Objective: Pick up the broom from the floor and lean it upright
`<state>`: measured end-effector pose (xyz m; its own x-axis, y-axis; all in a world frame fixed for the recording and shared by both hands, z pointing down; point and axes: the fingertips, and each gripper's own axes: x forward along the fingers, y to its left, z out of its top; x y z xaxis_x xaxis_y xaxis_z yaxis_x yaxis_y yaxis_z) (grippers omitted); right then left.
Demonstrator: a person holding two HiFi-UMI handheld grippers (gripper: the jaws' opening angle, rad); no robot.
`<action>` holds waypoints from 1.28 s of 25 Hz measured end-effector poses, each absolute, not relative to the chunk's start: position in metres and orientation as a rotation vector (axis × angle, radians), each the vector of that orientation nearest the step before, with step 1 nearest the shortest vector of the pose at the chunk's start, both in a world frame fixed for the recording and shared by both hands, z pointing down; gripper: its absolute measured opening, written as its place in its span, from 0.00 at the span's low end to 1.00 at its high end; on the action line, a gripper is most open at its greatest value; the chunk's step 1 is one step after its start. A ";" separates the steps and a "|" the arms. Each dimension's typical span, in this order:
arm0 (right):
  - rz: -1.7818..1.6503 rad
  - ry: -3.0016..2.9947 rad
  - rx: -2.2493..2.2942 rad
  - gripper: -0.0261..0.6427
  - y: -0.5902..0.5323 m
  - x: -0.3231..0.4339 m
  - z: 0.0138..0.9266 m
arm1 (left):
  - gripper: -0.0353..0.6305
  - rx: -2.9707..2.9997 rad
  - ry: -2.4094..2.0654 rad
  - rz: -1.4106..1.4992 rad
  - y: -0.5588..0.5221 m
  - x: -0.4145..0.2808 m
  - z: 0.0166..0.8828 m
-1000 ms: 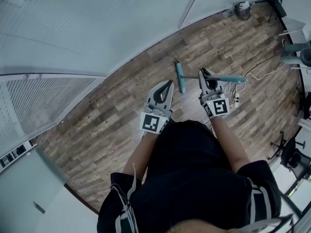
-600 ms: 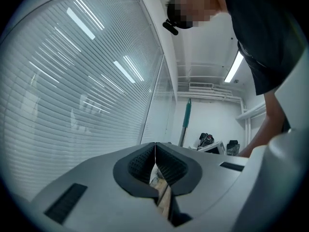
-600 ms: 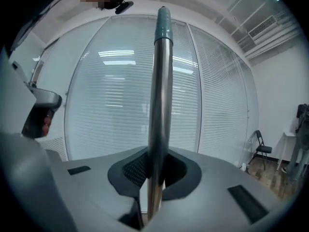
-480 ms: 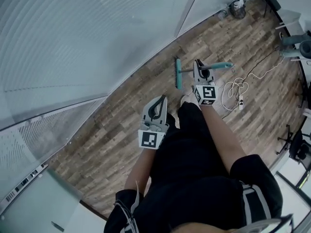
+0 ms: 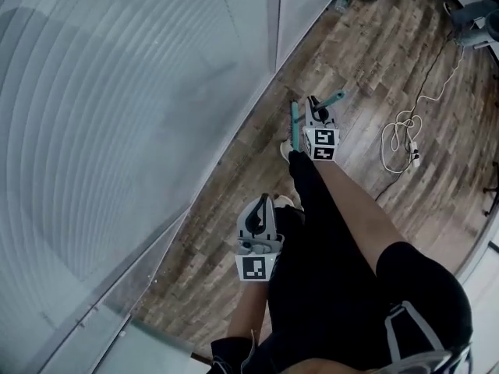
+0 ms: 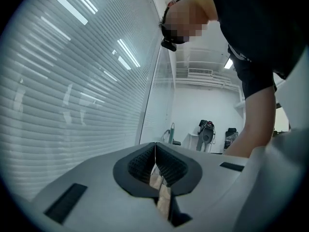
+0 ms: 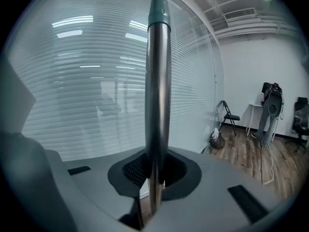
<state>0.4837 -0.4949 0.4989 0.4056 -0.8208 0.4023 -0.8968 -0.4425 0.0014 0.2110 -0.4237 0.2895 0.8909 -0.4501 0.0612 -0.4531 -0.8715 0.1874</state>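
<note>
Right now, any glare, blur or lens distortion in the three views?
Head view: evenly lit, sharp, but the lens bows the striped glass wall into curves. Left gripper view: heavy fisheye with black corners; ceiling-light streaks glare on that wall. Right gripper view: same fisheye and glare; the silver metal broom handle with teal cap, close to the lens, shows a bright sheen.

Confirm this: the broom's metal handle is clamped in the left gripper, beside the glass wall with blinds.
Wrong gripper. The right gripper is the one shut on the broom's metal handle, as the right gripper view shows. The left gripper has its jaws together with nothing between them. The rest stands: the glass wall with blinds is right beside it.
</note>
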 end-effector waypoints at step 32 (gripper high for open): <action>0.560 -1.630 2.256 0.18 -0.705 0.594 0.717 | 0.08 2.996 -0.656 0.123 -0.517 0.295 0.416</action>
